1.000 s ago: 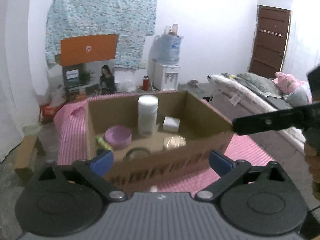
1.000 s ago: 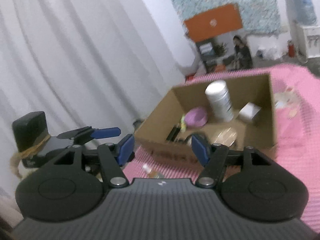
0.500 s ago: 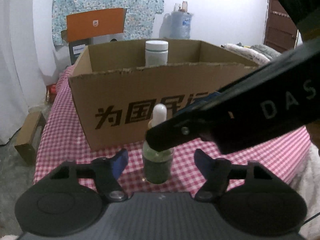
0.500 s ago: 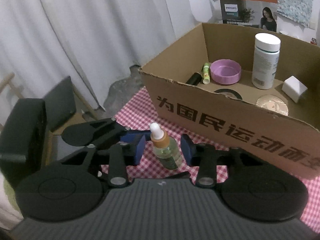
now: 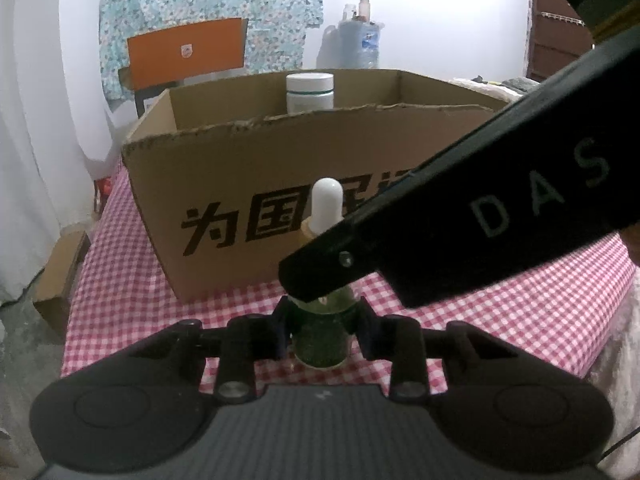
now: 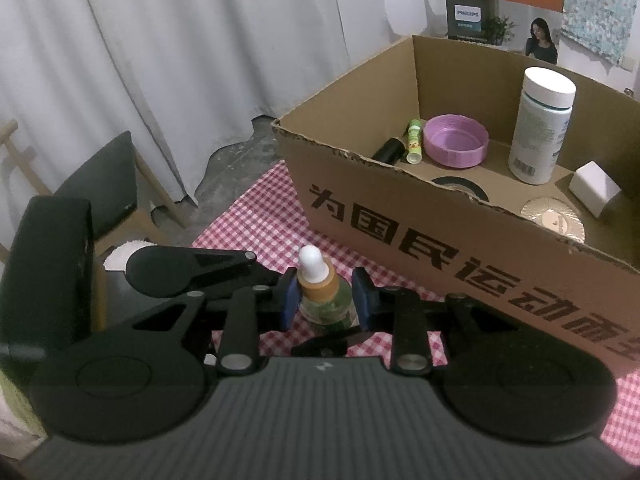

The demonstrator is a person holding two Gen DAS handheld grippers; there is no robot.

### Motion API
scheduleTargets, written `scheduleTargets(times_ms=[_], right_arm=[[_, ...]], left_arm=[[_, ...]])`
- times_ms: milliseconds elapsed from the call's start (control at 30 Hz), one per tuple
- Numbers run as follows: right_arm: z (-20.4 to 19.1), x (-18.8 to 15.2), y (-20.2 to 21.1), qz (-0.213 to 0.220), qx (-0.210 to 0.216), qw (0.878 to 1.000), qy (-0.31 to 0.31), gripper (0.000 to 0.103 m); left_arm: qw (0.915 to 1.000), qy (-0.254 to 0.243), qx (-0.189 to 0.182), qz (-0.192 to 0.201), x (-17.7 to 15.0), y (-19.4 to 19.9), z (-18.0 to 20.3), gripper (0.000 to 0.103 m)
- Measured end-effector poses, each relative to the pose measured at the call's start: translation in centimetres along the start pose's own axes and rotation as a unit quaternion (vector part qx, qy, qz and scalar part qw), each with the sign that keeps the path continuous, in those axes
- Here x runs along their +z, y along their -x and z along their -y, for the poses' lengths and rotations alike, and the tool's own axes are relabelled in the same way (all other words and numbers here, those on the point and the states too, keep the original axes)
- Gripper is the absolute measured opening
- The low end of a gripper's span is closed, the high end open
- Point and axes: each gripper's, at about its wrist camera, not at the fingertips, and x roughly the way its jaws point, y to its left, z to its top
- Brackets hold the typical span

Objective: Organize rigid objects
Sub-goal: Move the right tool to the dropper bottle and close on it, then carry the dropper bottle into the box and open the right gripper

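Right wrist view: both grippers' jaws, just closing, clamp the dropper bottle (image 6: 320,294) before the cardboard box (image 6: 460,240).

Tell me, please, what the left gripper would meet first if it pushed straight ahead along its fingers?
The dropper bottle already sits between the left gripper fingers; beyond it, probably the cardboard box front wall.

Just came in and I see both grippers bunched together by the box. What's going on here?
Both handheld grippers have just closed on one dropper bottle standing on the checked tablecloth in front of the cardboard box. The left gripper clamps its lower body, the right gripper its shoulder. The bottle is not yet in the box.
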Motion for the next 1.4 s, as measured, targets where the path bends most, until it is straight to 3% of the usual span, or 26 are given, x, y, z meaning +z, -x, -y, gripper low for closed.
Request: scheduleTargets(times_ms=[133,333,533,700,900,1100,1400], right_arm=[[-0.1,0.2,2.3,0.019,0.007,1.0,-0.004,0.026],[0.5,2.4,9.1,0.096,0.008,0.995,0.0,0.026],[4.3,5.7,14.0,0.146,-0.011,0.989,-0.017,0.025],[9.7,6.8,15.2,0.15,-0.023,0.986,-0.063,0.022],[15.3,5.9,13.8,0.117,-0.045,0.987,-0.1,0.022],[18.7,4.1,11.6,0.091,-0.046,0.987,-0.125,0.021],[21.9,3.1,8.2,0.051,-0.037,0.985,-0.16,0.021]], left_arm=[[0.9997,-0.015,0.003,0.021,1.3,2.2,0.9,0.033],[0.9953,-0.043,0.001,0.086,6.5,5.9,2.4,0.033],[0.9917,-0.043,-0.059,0.106,12.9,4.9,3.4,0.033],[0.9895,-0.029,-0.125,0.068,16.1,0.3,5.0,0.033],[0.9878,-0.014,-0.155,0.003,17.3,-6.0,6.6,0.033],[0.985,-0.003,-0.163,-0.055,17.8,-10.9,6.7,0.034],[0.9808,0.014,-0.171,-0.092,18.0,-12.4,6.7,0.035]])
